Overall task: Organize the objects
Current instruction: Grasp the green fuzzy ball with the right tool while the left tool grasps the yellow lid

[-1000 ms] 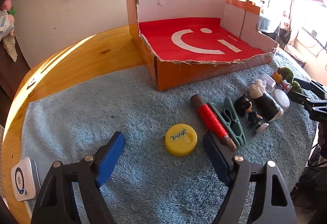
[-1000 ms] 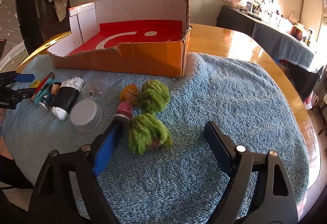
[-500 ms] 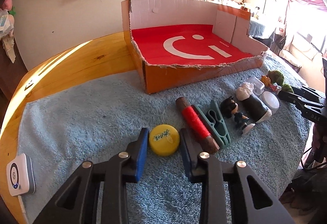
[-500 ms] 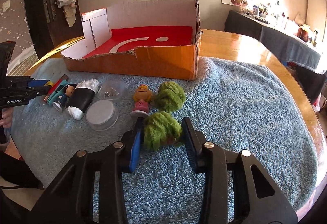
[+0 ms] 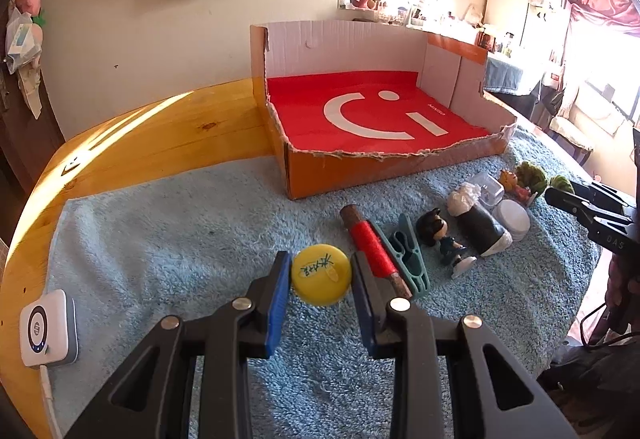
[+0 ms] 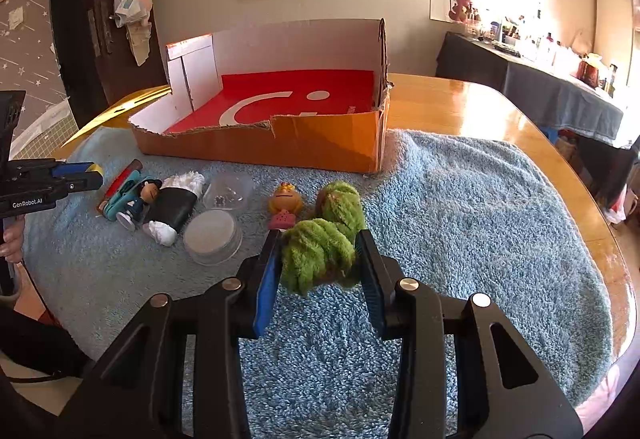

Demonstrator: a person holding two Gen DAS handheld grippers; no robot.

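Observation:
My left gripper (image 5: pixel 321 258) is shut on a yellow round cap (image 5: pixel 321 279) with writing on it, low over the blue towel (image 5: pixel 180 223). In the right wrist view my right gripper (image 6: pixel 318 235) is shut on a fuzzy green plush ball (image 6: pixel 316 259); both blue pads press its sides. A second green ball (image 6: pixel 340 201) lies just behind it. The orange cardboard box (image 5: pixel 360 169) with a red floor stands open beyond, and nothing lies inside it. From the right wrist, the box's front wall (image 6: pixel 320 145) faces me.
A red thread spool (image 5: pixel 372 245), green clothespin (image 5: pixel 408 259), dark-haired figurine (image 5: pixel 440 237), black roll (image 5: pixel 480 225), clear lid (image 5: pixel 512 217), clear cup (image 5: pixel 488 189) and small doll (image 6: pixel 285 205) lie in a row. A white device (image 5: pixel 48 327) sits on the wooden table edge.
Both grippers went from wide open to closed: the left onto the yellow cap, the right onto the green plush ball. Both views have tipped up a little since.

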